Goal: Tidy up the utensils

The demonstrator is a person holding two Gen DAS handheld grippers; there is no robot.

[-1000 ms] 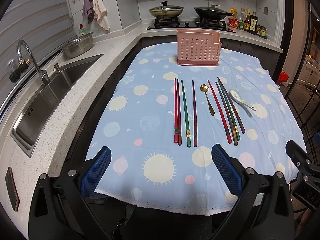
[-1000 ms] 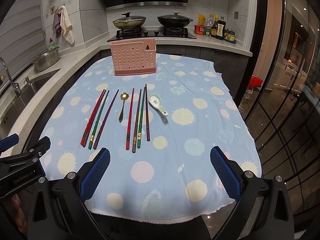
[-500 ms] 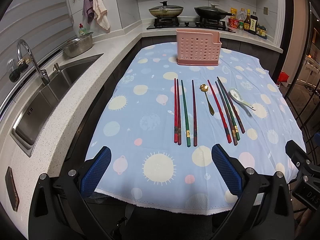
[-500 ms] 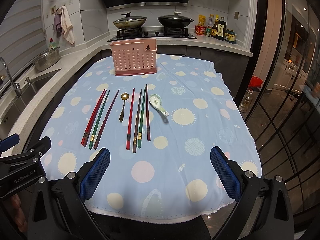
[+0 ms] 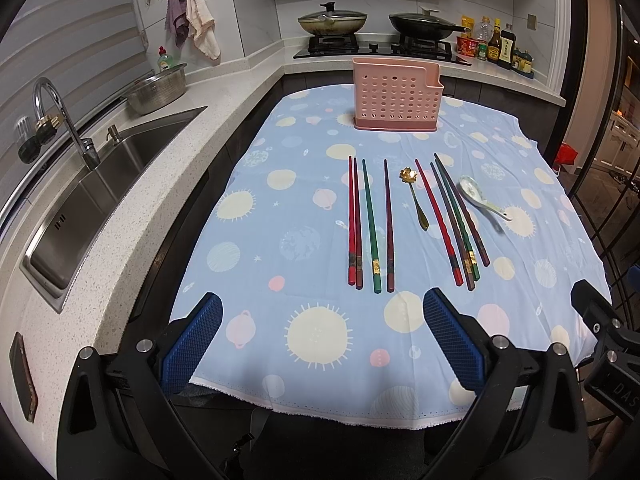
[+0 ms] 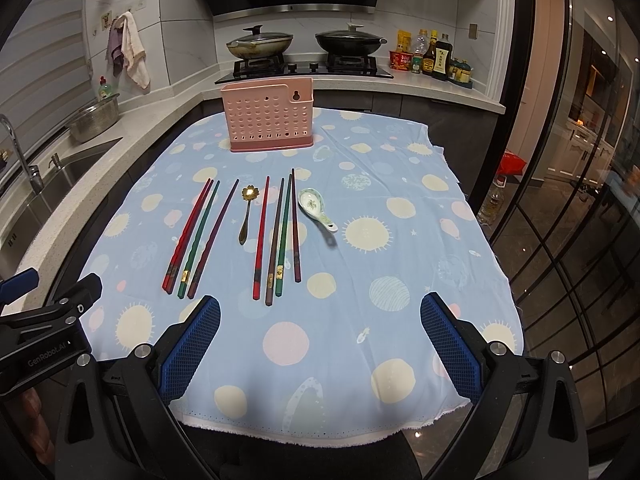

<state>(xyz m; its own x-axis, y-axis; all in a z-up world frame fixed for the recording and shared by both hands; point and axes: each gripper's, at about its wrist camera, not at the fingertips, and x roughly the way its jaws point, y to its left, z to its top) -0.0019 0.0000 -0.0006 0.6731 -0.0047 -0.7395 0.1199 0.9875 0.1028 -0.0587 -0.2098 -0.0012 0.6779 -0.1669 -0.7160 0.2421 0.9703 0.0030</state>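
A pink perforated utensil holder (image 5: 396, 96) (image 6: 271, 118) stands at the far side of the blue dotted tablecloth (image 5: 304, 216). Two groups of coloured chopsticks lie in the middle: a left group (image 5: 370, 224) (image 6: 196, 236) and a right group (image 5: 454, 220) (image 6: 278, 236). A gold spoon (image 5: 416, 198) (image 6: 246, 214) lies between them. A white ceramic spoon (image 5: 480, 198) (image 6: 318, 209) lies to the right. My left gripper (image 5: 322, 340) and right gripper (image 6: 320, 340) are open and empty, above the table's near edge.
A steel sink (image 5: 100, 188) with a tap (image 5: 64, 120) is set in the counter to the left, with a metal bowl (image 5: 158, 90) behind it. Two pans (image 5: 332, 22) sit on the stove beyond the table. Bottles (image 6: 434, 56) stand at the back right. A glass door (image 6: 568, 200) is to the right.
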